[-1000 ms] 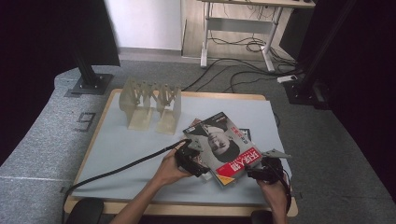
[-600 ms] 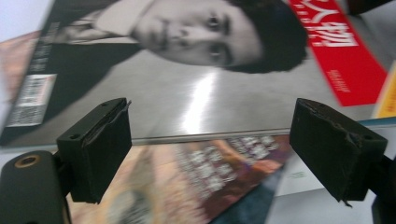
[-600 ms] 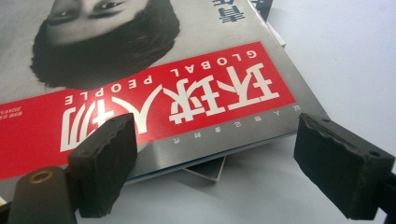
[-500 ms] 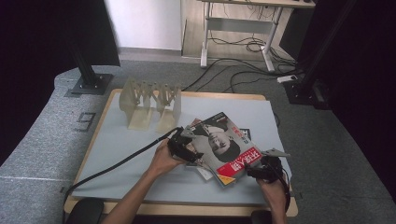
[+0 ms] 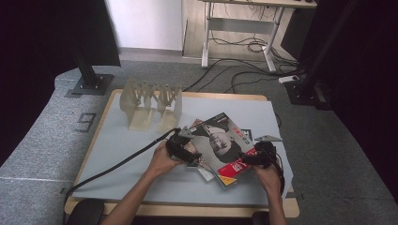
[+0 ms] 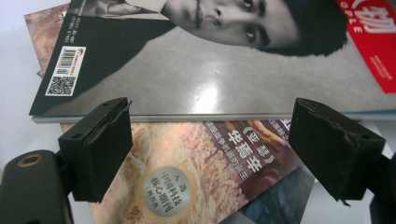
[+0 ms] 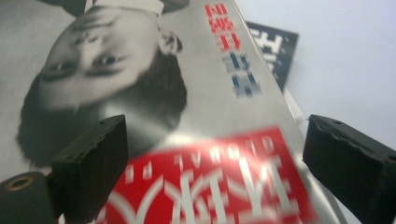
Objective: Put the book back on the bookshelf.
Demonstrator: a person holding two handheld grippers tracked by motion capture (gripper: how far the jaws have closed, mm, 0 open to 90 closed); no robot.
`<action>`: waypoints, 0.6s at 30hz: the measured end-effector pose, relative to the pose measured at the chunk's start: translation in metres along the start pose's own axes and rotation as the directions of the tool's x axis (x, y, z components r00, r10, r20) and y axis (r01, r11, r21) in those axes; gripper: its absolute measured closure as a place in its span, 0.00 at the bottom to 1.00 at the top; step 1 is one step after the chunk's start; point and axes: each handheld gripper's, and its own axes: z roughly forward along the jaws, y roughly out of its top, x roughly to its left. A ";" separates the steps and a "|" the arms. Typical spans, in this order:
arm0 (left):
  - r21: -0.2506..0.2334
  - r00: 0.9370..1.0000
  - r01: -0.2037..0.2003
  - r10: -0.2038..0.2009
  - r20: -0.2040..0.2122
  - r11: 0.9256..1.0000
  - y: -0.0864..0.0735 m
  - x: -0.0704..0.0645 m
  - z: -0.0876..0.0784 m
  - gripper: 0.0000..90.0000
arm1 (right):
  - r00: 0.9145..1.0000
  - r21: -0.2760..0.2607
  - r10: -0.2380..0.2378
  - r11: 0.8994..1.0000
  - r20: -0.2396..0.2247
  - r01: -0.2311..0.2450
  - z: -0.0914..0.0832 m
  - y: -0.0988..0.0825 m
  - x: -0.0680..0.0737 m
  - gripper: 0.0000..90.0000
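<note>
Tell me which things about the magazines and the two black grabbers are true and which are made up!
1. The top magazine has a face on its cover. True.
2. The left gripper is squeezing that magazine tight. False: its jaws stand open, with the magazine's edge just ahead of them.
3. Another magazine lies under the top one. True.
4. The right gripper is shut. False: its jaws are open and have just been opening wider, over the red corner of the cover, without pressing on it.
5. The wooden rack is full of magazines. False: its slots hold nothing.
</note>
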 end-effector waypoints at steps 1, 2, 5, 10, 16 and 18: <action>-0.006 1.000 -0.001 0.001 0.004 1.000 0.000 -0.001 -0.001 0.14 | 1.000 0.001 -0.004 1.000 -0.011 0.004 0.007 0.006 0.000 0.05; -0.006 1.000 -0.001 0.001 0.004 1.000 0.000 -0.001 -0.001 0.13 | 1.000 0.001 -0.004 1.000 -0.011 0.004 0.007 0.006 0.000 0.05; 0.000 1.000 -0.010 0.010 0.007 1.000 -0.001 -0.003 -0.001 0.12 | 0.999 0.006 -0.021 1.000 -0.030 0.022 0.022 0.018 0.000 0.01; 0.031 0.999 -0.036 0.036 0.003 0.999 -0.003 -0.005 0.002 0.07 | 0.999 0.024 -0.034 0.999 -0.029 0.035 0.036 0.027 -0.001 0.00; 0.050 0.999 -0.052 0.052 -0.004 0.997 -0.005 -0.007 0.001 0.01 | 0.999 0.040 -0.037 0.998 -0.037 0.039 0.053 0.037 -0.001 0.00; 0.042 0.999 -0.051 0.050 0.002 0.998 -0.004 -0.007 0.000 0.01 | 0.998 0.045 -0.042 0.998 -0.054 0.045 0.060 0.040 0.001 0.00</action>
